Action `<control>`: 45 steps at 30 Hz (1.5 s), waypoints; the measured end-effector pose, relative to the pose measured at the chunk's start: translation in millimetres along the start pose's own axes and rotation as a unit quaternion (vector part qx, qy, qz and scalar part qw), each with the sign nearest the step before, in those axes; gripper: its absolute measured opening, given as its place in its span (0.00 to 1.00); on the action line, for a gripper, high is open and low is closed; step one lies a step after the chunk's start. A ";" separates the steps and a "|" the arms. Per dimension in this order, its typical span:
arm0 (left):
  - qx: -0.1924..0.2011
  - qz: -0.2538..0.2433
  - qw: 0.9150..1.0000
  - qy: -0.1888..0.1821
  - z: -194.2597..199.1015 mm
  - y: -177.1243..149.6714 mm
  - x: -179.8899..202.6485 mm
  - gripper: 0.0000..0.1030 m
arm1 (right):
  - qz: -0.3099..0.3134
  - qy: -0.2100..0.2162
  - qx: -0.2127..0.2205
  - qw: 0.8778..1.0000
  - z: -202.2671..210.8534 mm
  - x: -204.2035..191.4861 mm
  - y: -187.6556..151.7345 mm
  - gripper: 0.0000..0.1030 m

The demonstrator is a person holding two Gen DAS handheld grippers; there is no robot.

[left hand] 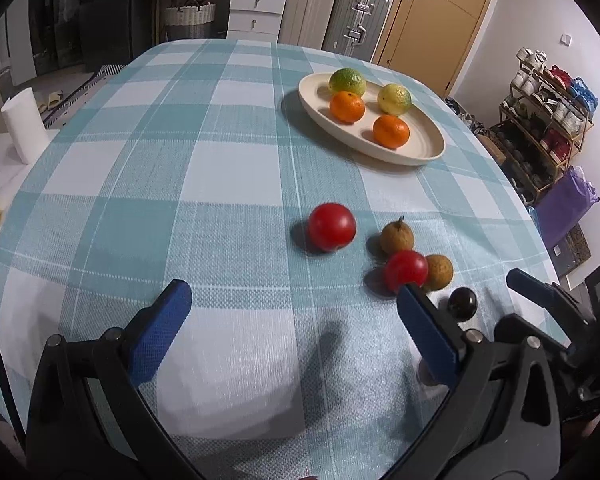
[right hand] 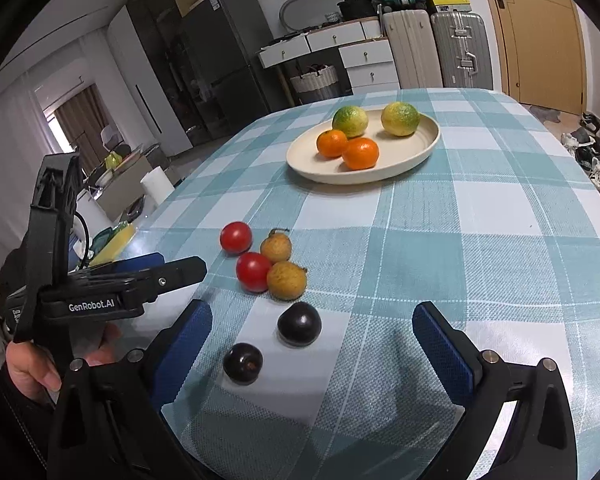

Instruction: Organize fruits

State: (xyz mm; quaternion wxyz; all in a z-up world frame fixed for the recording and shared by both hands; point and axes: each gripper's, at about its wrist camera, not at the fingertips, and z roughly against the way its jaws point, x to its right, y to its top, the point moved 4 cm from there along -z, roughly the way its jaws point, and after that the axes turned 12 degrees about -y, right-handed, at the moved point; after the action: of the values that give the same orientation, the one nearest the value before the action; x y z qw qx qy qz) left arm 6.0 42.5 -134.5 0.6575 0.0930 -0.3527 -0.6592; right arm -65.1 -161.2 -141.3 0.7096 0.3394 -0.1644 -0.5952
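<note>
Plate point(right hand: 428, 148) with four citrus point(right hand: 361, 153) toward table's point(right hand: 500, 240) far edge. Tomatoes point(right hand: 253, 271), longans point(right hand: 287, 280) clustered mid-table; plums point(right hand: 299, 323) nearer near edge.

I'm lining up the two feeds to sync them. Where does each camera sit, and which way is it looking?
Left wrist: on the left hand-held gripper, facing across the table toward the plate; its open blue fingers frame the view, the right hand-held gripper at the right edge.
Right wrist: on the right hand-held gripper, over two dark plums; shows its own fingers, the left hand-held gripper and the hand holding it.
Shared: plate, tomatoes, brown fruits.
</note>
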 end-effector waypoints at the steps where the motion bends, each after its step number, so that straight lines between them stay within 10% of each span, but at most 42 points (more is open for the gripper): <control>1: -0.002 0.000 1.000 0.001 -0.6 -1.7 -0.4 0.99 | -0.003 -0.001 -0.002 1.000 -1.9 0.8 -1.2 1.00; 10: -0.011 0.008 1.000 0.003 -4.4 -9.5 -6.4 0.99 | -0.003 0.008 -0.013 1.000 -14.1 -0.5 -6.4 0.82; 21: -0.013 0.005 1.000 0.000 -5.5 -9.4 -4.1 0.99 | 0.040 0.007 -0.019 0.999 -21.0 -13.9 -7.4 0.27; 45: -0.013 -0.011 0.999 -0.052 -3.6 -10.1 16.5 0.99 | 0.001 0.015 -0.008 1.000 -9.3 7.7 1.0 0.26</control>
State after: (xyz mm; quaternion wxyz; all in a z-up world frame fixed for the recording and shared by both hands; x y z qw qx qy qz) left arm -2.0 24.7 -137.5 0.6326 0.0538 -0.3765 -0.6747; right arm -56.6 -165.9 -148.5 0.7151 0.3423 -0.1497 -0.5908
